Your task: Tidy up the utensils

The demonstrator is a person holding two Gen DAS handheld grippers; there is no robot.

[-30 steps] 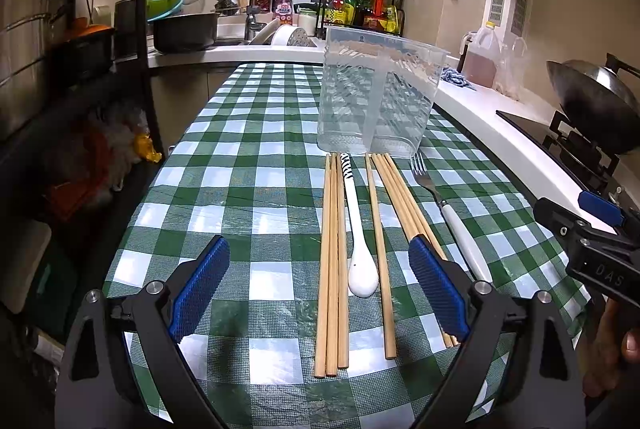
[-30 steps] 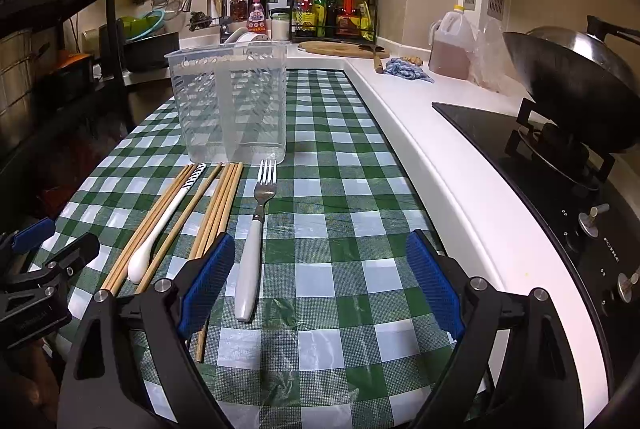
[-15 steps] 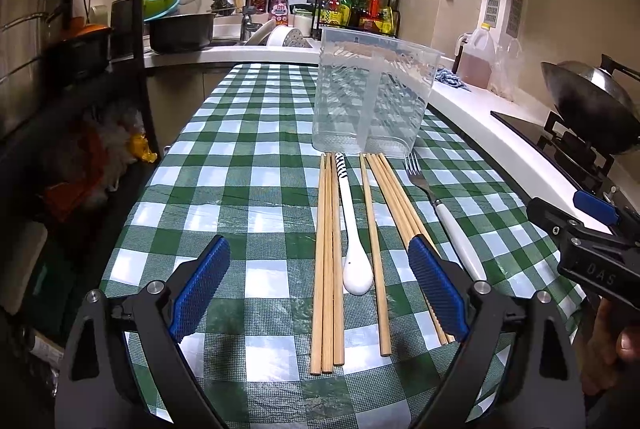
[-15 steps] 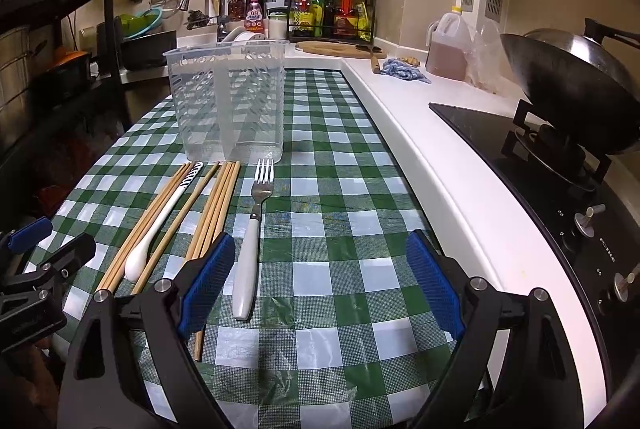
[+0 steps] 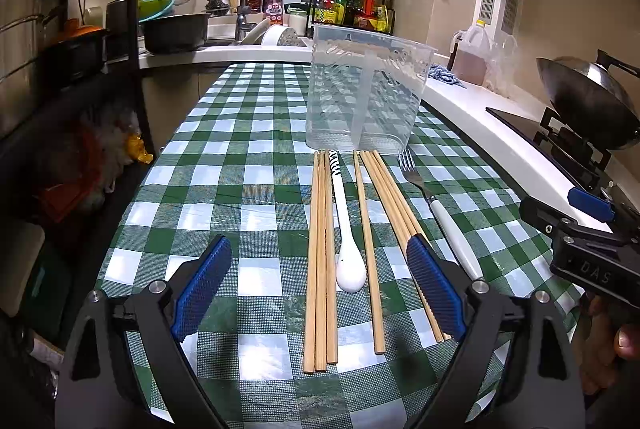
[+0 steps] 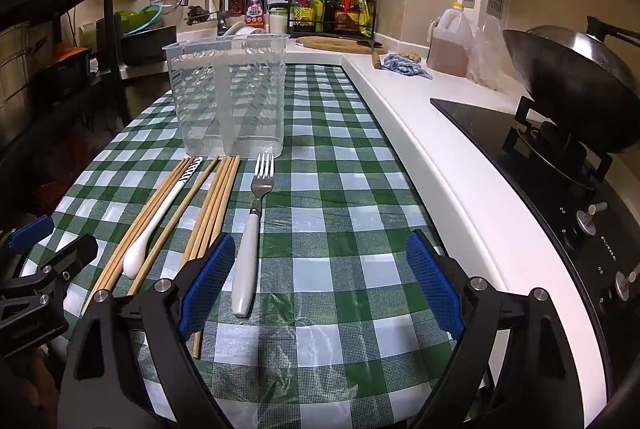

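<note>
Ahead on the checked worktop [image 5: 248, 189]: wooden chopsticks [image 5: 320, 261], white spoon [image 5: 347, 253] and fork [image 5: 436, 209] laid side by side, just before an upright clear holder [image 5: 360, 97]. Left gripper [image 5: 320, 289] and right gripper [image 6: 320, 285] above the cloth, jaws wide apart, gripping nothing.

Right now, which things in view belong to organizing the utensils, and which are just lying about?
For the job:
clear plastic utensil holder
wooden chopsticks
white spoon
white-handled fork

Just lying about:
wok
oil jug
blue cloth
spice rack
cutting board
</note>
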